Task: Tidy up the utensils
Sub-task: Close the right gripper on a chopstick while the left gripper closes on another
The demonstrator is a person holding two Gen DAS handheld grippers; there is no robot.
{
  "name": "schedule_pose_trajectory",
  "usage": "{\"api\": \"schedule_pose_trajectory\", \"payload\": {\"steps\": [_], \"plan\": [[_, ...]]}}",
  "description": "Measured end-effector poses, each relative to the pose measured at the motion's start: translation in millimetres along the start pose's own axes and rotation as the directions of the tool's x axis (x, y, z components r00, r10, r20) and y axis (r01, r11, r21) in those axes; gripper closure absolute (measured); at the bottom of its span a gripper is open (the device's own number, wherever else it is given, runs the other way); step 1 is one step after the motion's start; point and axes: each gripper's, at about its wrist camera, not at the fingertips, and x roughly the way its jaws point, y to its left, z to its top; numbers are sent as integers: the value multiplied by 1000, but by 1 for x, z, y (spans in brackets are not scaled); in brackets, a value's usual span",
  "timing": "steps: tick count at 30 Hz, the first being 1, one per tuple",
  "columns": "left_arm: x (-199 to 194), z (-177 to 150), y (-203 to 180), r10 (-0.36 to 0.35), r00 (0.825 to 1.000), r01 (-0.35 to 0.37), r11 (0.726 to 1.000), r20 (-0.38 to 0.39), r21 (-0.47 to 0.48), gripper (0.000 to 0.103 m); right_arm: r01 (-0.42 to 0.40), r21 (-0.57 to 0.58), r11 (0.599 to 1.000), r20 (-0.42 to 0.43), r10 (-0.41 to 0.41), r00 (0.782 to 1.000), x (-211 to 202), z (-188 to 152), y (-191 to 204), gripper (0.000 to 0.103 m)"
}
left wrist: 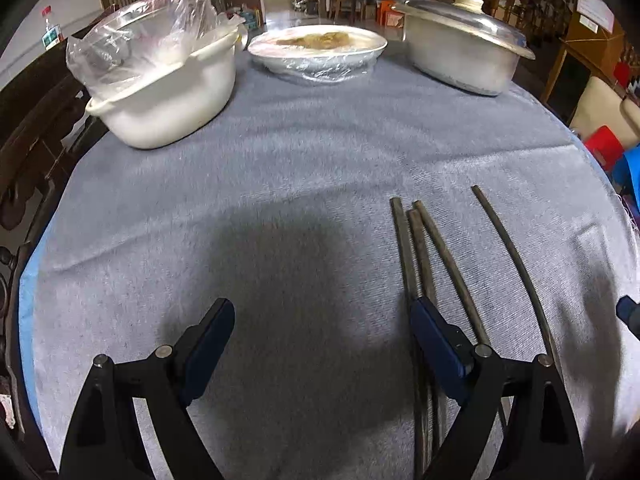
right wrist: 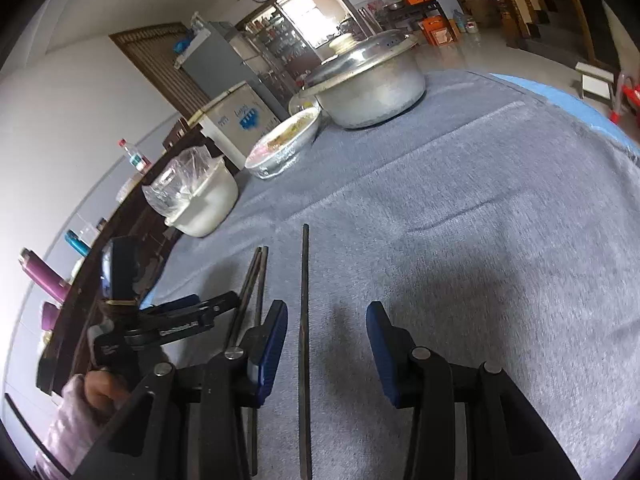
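Observation:
Several dark chopsticks lie on the grey-blue cloth [left wrist: 280, 184]. Three of them lie together in a bundle [left wrist: 418, 248], and one single chopstick [left wrist: 508, 248] lies apart to their right. My left gripper [left wrist: 324, 314] stands wide open above the cloth, its right finger over the bundle and nothing between its pads. In the right wrist view the single chopstick [right wrist: 305, 312] lies flat between the fingers of my right gripper [right wrist: 328, 330], which is open with neither pad touching it. The bundle [right wrist: 256, 276] lies just to the left, beside my left gripper [right wrist: 204, 302], which a hand [right wrist: 98, 392] holds.
Along the far side of the table stand a white pot with a plastic bag [left wrist: 168, 92], a film-covered plate of food [left wrist: 318, 48] and a lidded metal pot [left wrist: 460, 52]. Dark wooden furniture [right wrist: 132, 220] with bottles runs along the left edge.

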Motion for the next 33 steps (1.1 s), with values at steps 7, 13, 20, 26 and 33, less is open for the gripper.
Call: {"api": "schedule_pose_trajectory", "payload": {"steps": [7, 13, 20, 26, 33], "plan": [[-5, -4, 11, -72, 997, 71, 994, -18, -79, 18, 31, -72, 997, -40, -34, 999, 23, 24, 14, 59], [-2, -1, -11, -8, 1000, 9, 1000, -21, 28, 20, 4, -105, 995, -72, -11, 997, 39, 38, 25, 61], [0, -1, -4, -8, 1000, 8, 1000, -15, 24, 20, -5, -154, 988, -181, -23, 983, 78, 53, 39, 70], [-9, -21, 12, -11, 1000, 11, 1000, -15, -29, 20, -86, -131, 988, -244, 51, 969, 94, 52, 51, 70], [-28, -39, 26, -32, 999, 30, 995, -26, -93, 36, -227, -82, 970, -386, 179, 905, 126, 50, 79, 70]]}}
